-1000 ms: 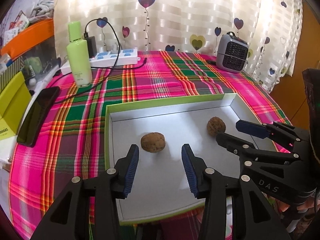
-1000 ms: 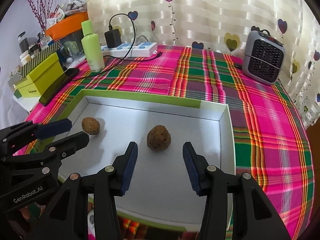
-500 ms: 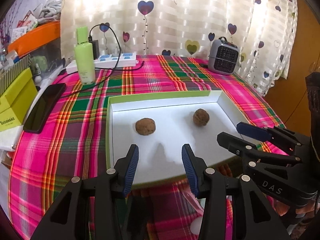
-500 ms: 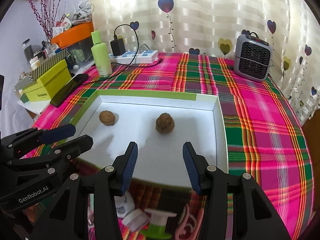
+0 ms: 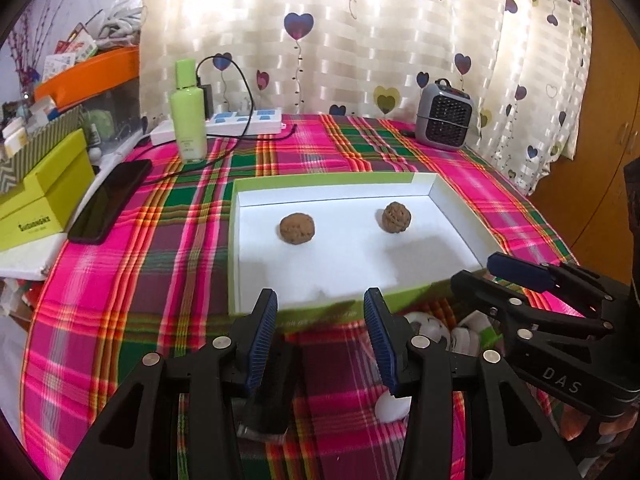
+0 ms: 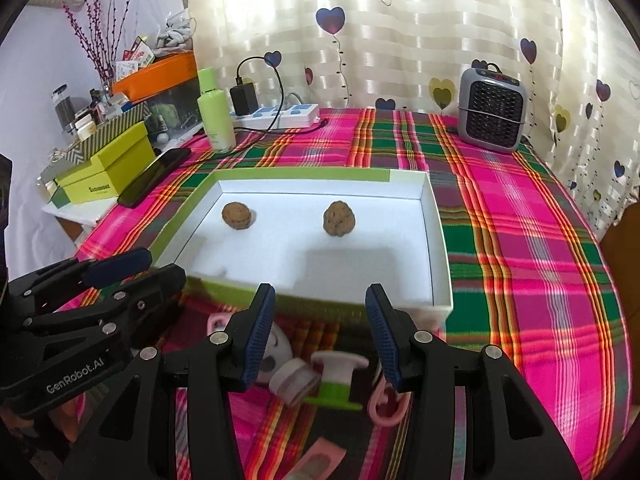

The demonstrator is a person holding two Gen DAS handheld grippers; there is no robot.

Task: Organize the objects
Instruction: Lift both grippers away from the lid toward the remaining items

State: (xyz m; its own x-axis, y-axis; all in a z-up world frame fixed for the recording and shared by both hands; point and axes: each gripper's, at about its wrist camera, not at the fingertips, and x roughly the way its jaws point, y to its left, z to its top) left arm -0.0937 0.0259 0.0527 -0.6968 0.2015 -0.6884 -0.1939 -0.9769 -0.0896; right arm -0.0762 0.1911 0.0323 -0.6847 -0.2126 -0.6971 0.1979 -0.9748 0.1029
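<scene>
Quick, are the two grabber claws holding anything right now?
Left gripper: open, holding nothing.
Right gripper: open, holding nothing.

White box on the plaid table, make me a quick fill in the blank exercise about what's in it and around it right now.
1. The white box holds ____ walnuts.
2. The left gripper and right gripper both have ____ jaws holding nothing.
3. The bottle beside the power strip is ____ in colour.
4. The phone lies on the tablecloth, ____ the box.

Missing words: two; open; green; outside
</scene>
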